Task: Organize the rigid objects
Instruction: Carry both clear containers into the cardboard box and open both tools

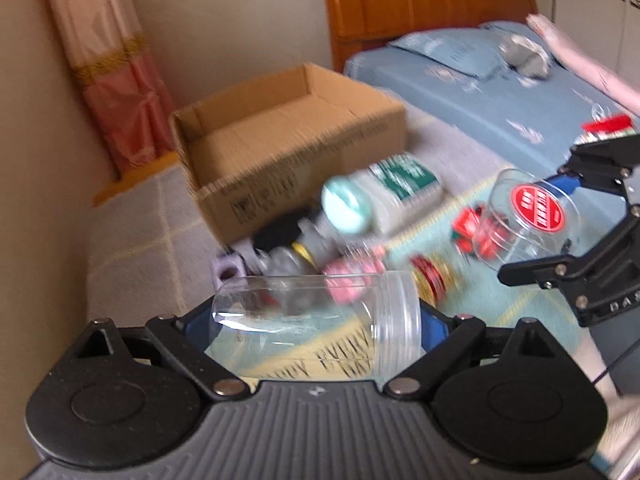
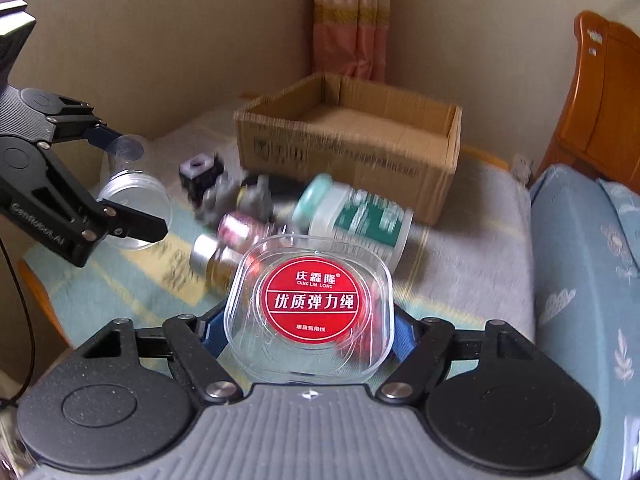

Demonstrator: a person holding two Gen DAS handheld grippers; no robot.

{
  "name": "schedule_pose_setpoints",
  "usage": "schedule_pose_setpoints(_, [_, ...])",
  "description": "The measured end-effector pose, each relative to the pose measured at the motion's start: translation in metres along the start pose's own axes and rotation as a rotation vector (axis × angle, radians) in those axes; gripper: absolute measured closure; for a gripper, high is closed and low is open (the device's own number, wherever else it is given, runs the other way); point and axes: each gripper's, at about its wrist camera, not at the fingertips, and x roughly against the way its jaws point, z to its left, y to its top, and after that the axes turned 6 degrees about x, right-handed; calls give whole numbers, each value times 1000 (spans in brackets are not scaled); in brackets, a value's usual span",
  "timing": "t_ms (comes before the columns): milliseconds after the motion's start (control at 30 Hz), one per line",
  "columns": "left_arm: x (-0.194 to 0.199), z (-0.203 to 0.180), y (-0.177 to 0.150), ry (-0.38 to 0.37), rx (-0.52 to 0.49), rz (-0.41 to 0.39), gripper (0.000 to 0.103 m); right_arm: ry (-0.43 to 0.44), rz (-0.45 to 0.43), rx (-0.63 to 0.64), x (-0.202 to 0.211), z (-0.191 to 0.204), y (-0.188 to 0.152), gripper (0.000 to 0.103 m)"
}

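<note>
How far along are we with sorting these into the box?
Nothing visibly done: the cardboard box looks empty. In hand: left tool holds a clear jar; right tool holds a red-labelled clear case. Left: the white bottle and small items beside it.
</note>
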Motion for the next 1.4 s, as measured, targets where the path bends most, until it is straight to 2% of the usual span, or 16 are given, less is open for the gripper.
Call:
schedule_pose_setpoints(333, [-18,26,80,59,93,-65,9,-8,-102,23,-8,-39,69,23])
schedule_pose_setpoints(533, [-54,44,126,106,123,-48,9,-14,-118,23,-33,-63,104,23])
schedule_pose_setpoints(733, [-97,59,157,139,157,-4,9,-12,-102,18,-63,-87,126,23])
schedule_pose_setpoints(867, [-124,68,172,162,177,21,9,-9,-90,-1,-80,-101,133,23])
schedule_pose_setpoints(967, [-141,75,181,194,208,6,7,-5,-83,-12,-91,-109,137,23])
schedule_pose_setpoints(1100, [-157,85,187,187,251,34,7,-3,-67,-29,-105,-118,141,23])
schedule_pose_setpoints(1400, [-141,86,171,159,217,44,6,-10,-25,-34,-131,-130,151,23])
